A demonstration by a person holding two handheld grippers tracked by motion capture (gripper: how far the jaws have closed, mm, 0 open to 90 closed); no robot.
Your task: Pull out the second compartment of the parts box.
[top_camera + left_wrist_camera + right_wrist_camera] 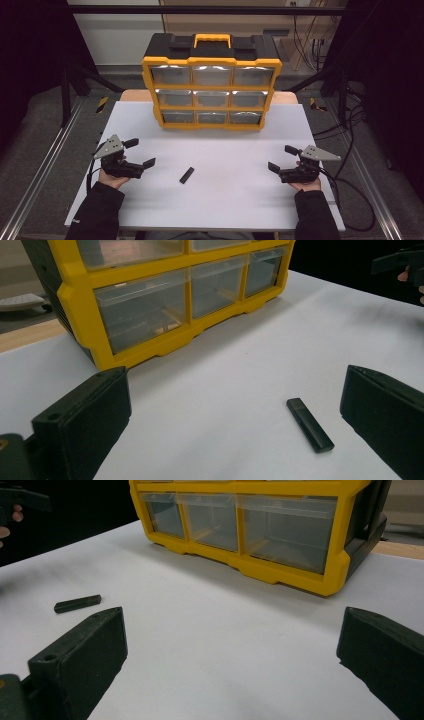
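My left gripper (140, 153) rests on the white table (225, 200), jaws spread wide with nothing between them, in front of the yellow drawer organizer (212, 92) and off its left corner. The small black stick (186, 175) lies flat in front of the organizer, nearer my left gripper than my right. It looks like a light, stiff bar of smooth matte plastic with squared edges, so I judge it could skid if nudged; I would pinch it across its narrow middle. The organizer has a yellow frame, clear plastic drawers and a black top. My right gripper (283, 158) rests off its right corner, jaws equally wide apart and empty.
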